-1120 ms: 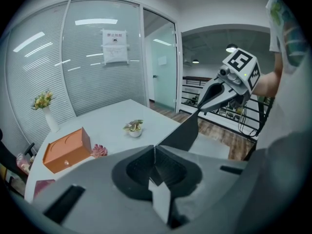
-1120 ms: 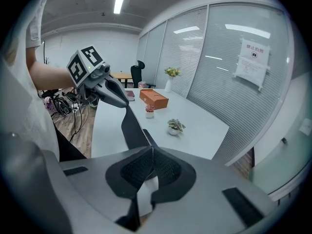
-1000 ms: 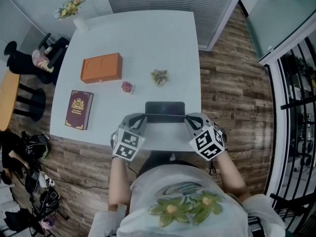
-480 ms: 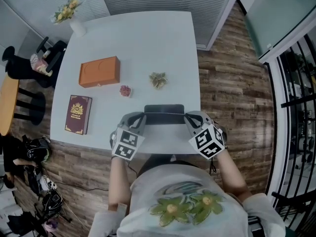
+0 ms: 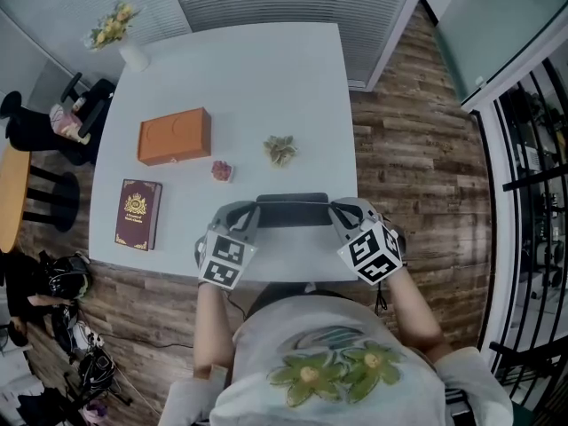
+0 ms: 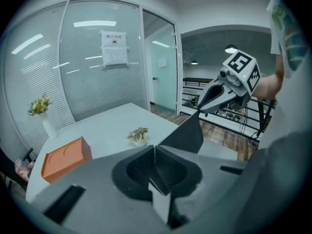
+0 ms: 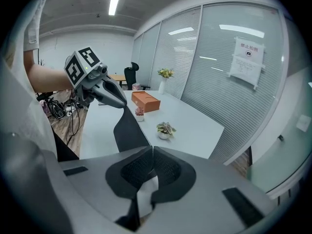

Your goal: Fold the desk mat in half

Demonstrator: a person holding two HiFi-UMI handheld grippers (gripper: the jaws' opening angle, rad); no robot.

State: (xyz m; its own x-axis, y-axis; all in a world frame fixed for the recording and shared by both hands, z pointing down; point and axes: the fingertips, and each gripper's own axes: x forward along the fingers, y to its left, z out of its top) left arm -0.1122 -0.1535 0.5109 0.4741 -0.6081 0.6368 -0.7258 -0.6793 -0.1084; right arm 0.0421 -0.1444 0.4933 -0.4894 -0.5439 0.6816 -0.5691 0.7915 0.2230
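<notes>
The only writing I find is a paper notice (image 6: 114, 48) stuck on the glass wall, with a dark line of characters on top; they are too small for me to read. The dark red book (image 5: 138, 214) near the left edge of the desk (image 5: 266, 69) carries a gold emblem, and its print is also not readable. The orange box (image 5: 175, 136) beyond it has only a faint embossed shape.

The desk mat (image 5: 293, 211) is a thin, flexible sheet, dark grey to black on the side I see. It lies at the near edge of the desk, closer to the near right corner. Its long axis runs left to right, parallel to that near edge. One long edge is raised off the desk and hangs stretched between the two grippers (in the gripper views it shows as a dark, slightly curved flap).

The left gripper (image 5: 253, 217) has its jaws pressed together on the left end of this raised edge. The right gripper (image 5: 335, 211) pinches the right end in the same way. At each pinch a pale strip shows between the pads.
</notes>
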